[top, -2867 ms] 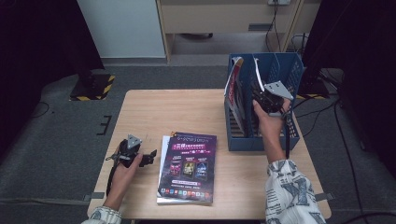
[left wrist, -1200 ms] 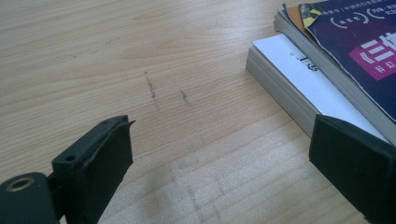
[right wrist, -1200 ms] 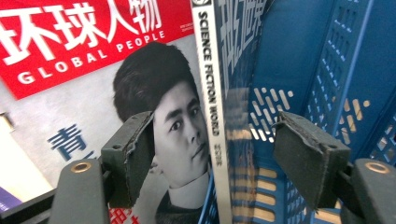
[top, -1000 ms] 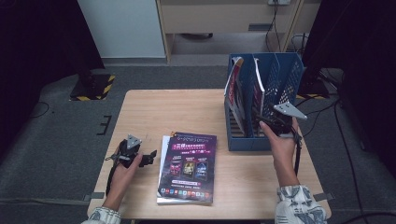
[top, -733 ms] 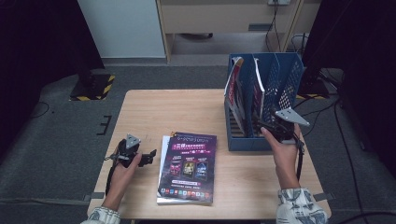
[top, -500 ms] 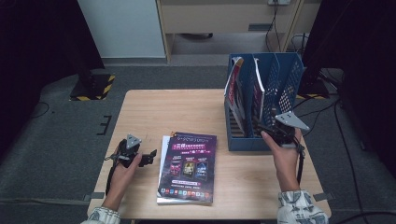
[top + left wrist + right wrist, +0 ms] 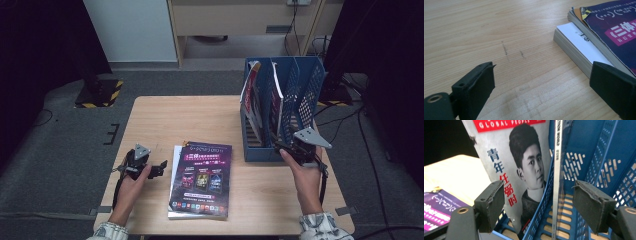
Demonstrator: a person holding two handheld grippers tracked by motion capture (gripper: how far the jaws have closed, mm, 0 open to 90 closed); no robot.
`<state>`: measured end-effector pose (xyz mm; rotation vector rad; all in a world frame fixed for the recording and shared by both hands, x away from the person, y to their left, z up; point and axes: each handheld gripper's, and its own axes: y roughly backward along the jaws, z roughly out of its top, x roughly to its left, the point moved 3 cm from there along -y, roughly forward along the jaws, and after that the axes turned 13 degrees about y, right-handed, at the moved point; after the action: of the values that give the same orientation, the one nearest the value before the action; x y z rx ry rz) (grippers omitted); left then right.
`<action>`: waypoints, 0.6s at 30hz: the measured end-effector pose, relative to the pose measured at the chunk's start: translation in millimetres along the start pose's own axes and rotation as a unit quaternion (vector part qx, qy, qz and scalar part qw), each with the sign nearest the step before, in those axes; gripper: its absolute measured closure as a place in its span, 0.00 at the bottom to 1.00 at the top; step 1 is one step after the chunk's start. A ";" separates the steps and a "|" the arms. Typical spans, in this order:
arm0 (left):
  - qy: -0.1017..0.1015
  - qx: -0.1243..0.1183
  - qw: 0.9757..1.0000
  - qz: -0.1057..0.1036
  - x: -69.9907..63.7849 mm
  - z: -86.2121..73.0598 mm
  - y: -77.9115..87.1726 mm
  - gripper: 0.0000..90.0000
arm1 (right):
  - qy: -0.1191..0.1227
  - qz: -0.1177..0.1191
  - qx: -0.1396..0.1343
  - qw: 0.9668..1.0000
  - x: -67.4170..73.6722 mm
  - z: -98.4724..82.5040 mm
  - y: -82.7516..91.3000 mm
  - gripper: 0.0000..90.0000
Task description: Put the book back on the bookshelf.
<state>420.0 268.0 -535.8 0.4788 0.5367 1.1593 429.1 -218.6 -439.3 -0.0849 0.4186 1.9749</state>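
Pulling back out of the blue file rack (image 7: 280,150), the right gripper (image 7: 292,150) is now hovering at the rack's near edge, closer to the person than three seconds ago, jaws gaping and empty. Facing it in the right gripper view, a magazine (image 7: 524,170) standing in the rack's leftmost slot is showing a red banner reading "GLOBAL PEOPLE" and blue-and-red Chinese characters beside a portrait; the magazine sits just beyond the jaws, untouched. Over on the left, the left gripper (image 7: 159,169) is resting on the table (image 7: 165,120), jaws wide, nothing between them, just beside the stack of books (image 7: 200,180) with its purple cover.
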 end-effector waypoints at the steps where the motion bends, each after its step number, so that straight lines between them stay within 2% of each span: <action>1: 0.000 0.000 1.000 0.000 0.1 0.0 0.1 0.06 | -0.005 0.000 -0.002 1.000 -0.3 1.1 1.5 0.29; 6: 0.001 -0.001 1.000 0.000 0.2 0.1 0.9 0.06 | -0.005 0.003 -0.003 1.000 0.7 2.8 5.8 0.28; 12: 0.000 -0.001 1.000 0.001 0.6 0.3 1.8 0.06 | -0.009 0.020 0.004 1.000 10.2 4.2 7.8 0.16; 18: 0.001 -0.002 1.000 0.000 0.3 0.4 1.3 0.06 | 0.001 0.030 0.001 1.000 23.3 8.8 5.7 0.11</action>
<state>419.4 268.6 -534.7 0.4743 0.5369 1.1605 415.0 -197.7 -435.4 -0.0749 0.4289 2.0341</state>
